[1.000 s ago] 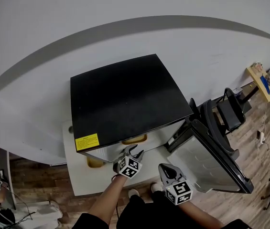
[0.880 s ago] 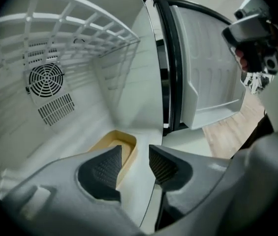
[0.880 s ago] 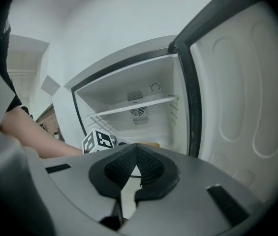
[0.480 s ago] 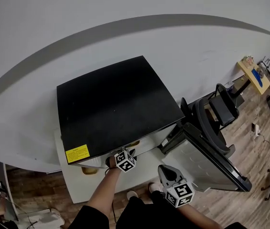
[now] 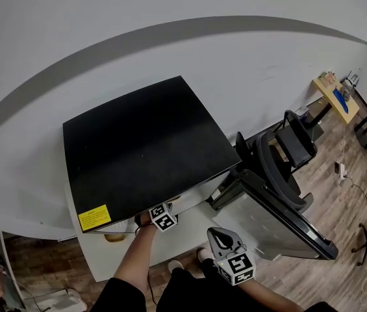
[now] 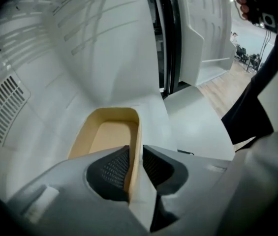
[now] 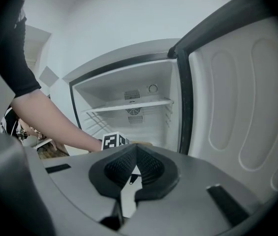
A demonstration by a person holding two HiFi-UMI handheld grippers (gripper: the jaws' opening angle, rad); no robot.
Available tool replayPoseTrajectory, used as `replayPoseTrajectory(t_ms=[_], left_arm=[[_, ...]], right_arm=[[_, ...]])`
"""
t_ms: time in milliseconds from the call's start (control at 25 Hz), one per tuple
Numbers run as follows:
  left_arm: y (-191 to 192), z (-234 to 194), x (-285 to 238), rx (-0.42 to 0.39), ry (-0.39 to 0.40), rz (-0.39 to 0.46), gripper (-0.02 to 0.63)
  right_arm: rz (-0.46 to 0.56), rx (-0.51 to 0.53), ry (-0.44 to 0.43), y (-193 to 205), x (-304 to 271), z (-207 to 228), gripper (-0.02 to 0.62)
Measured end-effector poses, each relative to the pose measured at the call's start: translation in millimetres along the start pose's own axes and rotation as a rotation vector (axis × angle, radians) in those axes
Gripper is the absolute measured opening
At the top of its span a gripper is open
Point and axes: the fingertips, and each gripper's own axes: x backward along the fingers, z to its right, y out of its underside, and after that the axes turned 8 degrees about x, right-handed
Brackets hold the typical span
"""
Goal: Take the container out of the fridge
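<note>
In the left gripper view a shallow tan container lies on the white floor of the open fridge. My left gripper is closing on the container's right wall, which stands pinched between the two pads. From the head view only its marker cube shows, at the fridge's front edge; the jaws are hidden under the black top. My right gripper hangs shut and empty in front of the fridge, pointing at the opening.
The fridge door stands swung open to the right. A wire shelf spans the upper fridge. The fridge rests on a white platform over wooden flooring. A black chair stands behind the door.
My left gripper has gone forward into the fridge, so its jaws have vanished under the black top. The head view has shifted, sliding the fridge toward the left.
</note>
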Motion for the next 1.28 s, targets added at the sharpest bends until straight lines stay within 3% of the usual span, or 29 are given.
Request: replayPoseTrajectory(t_ms=[80,240,560,880,1000,1280], left_arm=[[-2.0,-0.7,0.7,-0.026,-0.001,-0.015,0.041],[-7.2,-2.2,9.1,0.0,-0.01,0.002,0.028],[-20.1,13.0,47.5,0.177,0.03,0.129,0.025],[-31.2,70.1,108.7,0.316,0.052,0.281,0.025],[-35.4,91.4,137.2,0.342,0.039,0.326,0.025],[-47.2,120.8,221.8,0.533,-0.003,0.519,0.023]], right_arm=[[-0.005,-0.001,0.003,1.4,0.8,1.8,-0.003],[-0.008,-0.002,0.005,4.0,3.7,4.6,-0.003],[0.012,-0.014,0.008,3.8,6.5,12.8,-0.003],[0.054,-0.012,-0.008,-4.2,5.8,12.8,-0.003],[0.094,-0.008,-0.015,-14.1,4.0,14.5,-0.003],[0.107,0.002,-0.021,-22.2,-0.3,16.0,-0.003]])
